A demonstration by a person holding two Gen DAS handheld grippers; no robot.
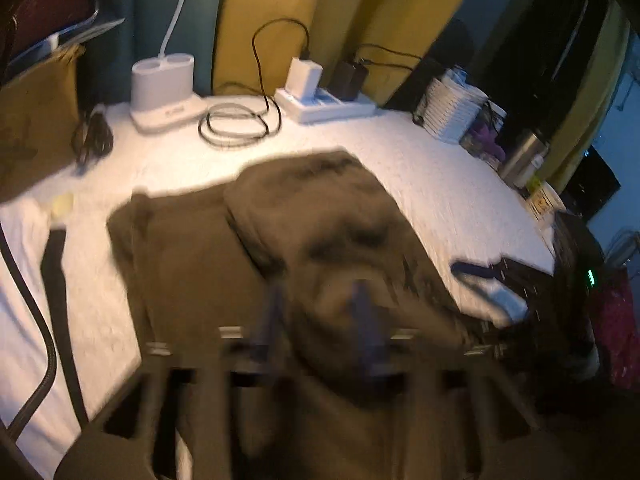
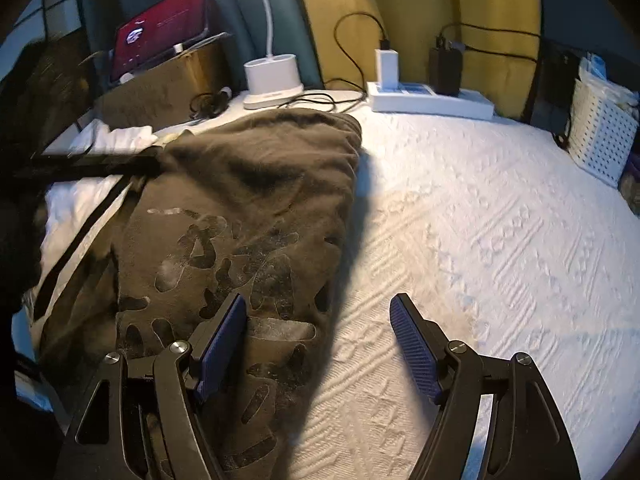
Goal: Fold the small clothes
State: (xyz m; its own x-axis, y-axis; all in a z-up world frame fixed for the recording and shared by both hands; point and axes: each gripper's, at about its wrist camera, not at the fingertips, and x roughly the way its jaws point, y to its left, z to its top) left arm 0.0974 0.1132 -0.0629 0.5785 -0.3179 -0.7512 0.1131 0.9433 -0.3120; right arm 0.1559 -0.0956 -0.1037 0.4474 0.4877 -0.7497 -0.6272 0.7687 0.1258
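A dark olive-brown garment [image 1: 320,208] with dark printed lettering lies folded on the white textured bedspread [image 1: 440,184]. In the left wrist view, which is motion-blurred, my left gripper [image 1: 316,304] hovers low over the garment's near part. Its two bluish fingers stand apart, with cloth lying under and between them. In the right wrist view the garment [image 2: 240,200] fills the left half. My right gripper [image 2: 320,320] stands open at its right edge, one finger over the print and the other over the bare bedspread [image 2: 480,240]. Nothing is gripped. One blue finger [image 1: 468,270] of the right gripper shows in the left wrist view.
Along the back stand a white lamp base [image 1: 164,92], a coiled black cable [image 1: 236,124] and a power strip with chargers [image 1: 320,100]. A cardboard box [image 1: 36,120] is at the left. A white basket [image 2: 600,140] and a metal flask [image 1: 520,156] are at the right. A black strap [image 1: 56,280] lies left of the garment.
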